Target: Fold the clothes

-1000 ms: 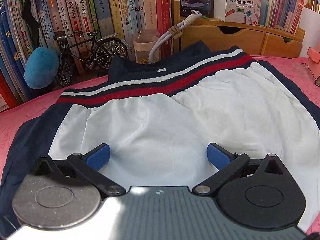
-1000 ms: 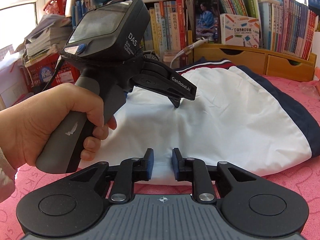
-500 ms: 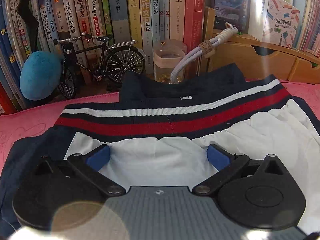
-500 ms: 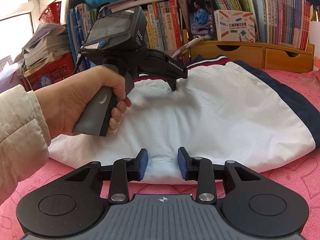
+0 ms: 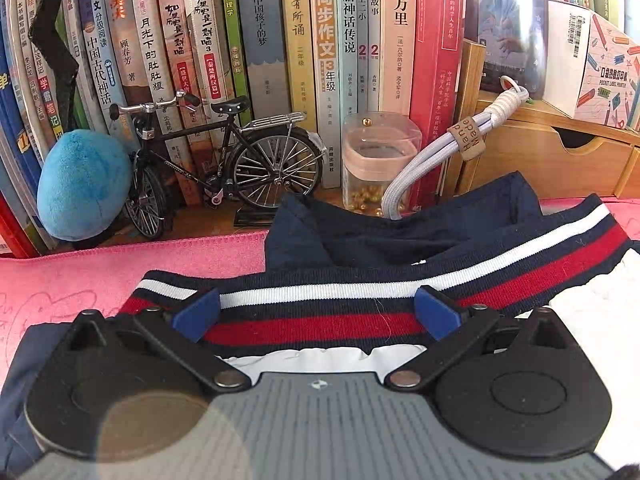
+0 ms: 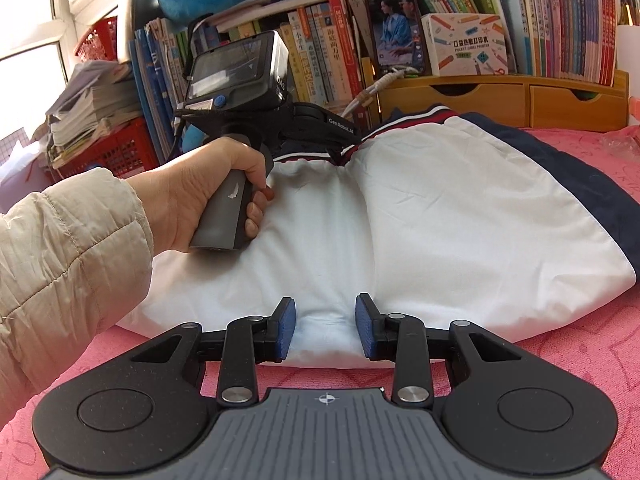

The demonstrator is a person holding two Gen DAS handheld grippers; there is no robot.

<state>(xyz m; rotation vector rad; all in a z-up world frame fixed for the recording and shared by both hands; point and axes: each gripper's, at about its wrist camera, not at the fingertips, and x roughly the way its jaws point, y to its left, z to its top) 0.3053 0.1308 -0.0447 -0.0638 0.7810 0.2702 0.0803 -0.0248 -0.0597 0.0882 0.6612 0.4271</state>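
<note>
Fingers of the left gripper [image 5: 318, 310] gape wide over the striped waistband [image 5: 320, 316] mid-frame, right gripper [image 6: 325, 334] parted astride the white garment's [image 6: 440, 220] near edge low-centre, pinching nothing: looks like lining up for a fold, needing both closed first.

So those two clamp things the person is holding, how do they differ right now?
The left gripper has its blue pads spread wide over the striped red, white and navy waistband at the garment's far end. The right gripper stands much narrower, its pads either side of a small fold of white fabric at the near edge, not clearly pressing it. Both have the same black arms and blue pads and point down at the same garment.
</note>
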